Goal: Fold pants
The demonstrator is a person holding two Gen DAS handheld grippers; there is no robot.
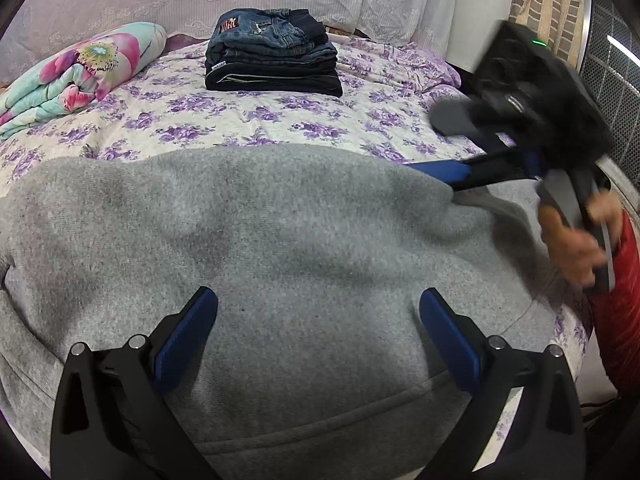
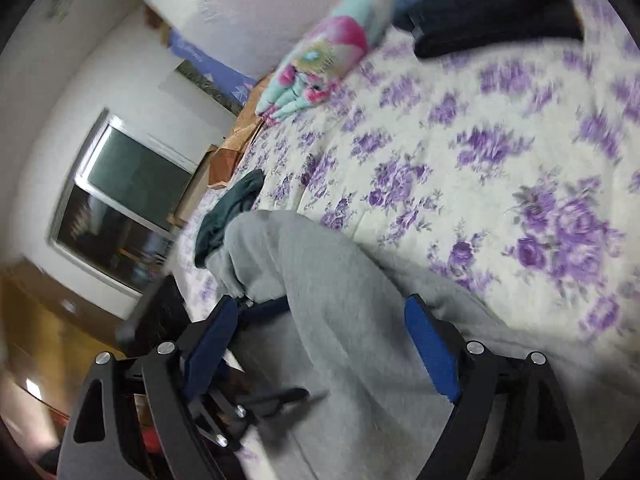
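Left wrist view had the grey sweatpants [image 1: 256,240] lying sideways across the bed [image 1: 280,120], both the left gripper [image 1: 318,332] and right gripper [image 2: 320,344] angled down, spread wide, gripping nothing.

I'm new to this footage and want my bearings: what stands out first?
Grey pants fill the foreground, spread over a purple-flowered bedspread. Behind them sits a stack of folded jeans, with a rolled floral quilt to its left. The left tool hovers open over the pants; the right tool is open too.
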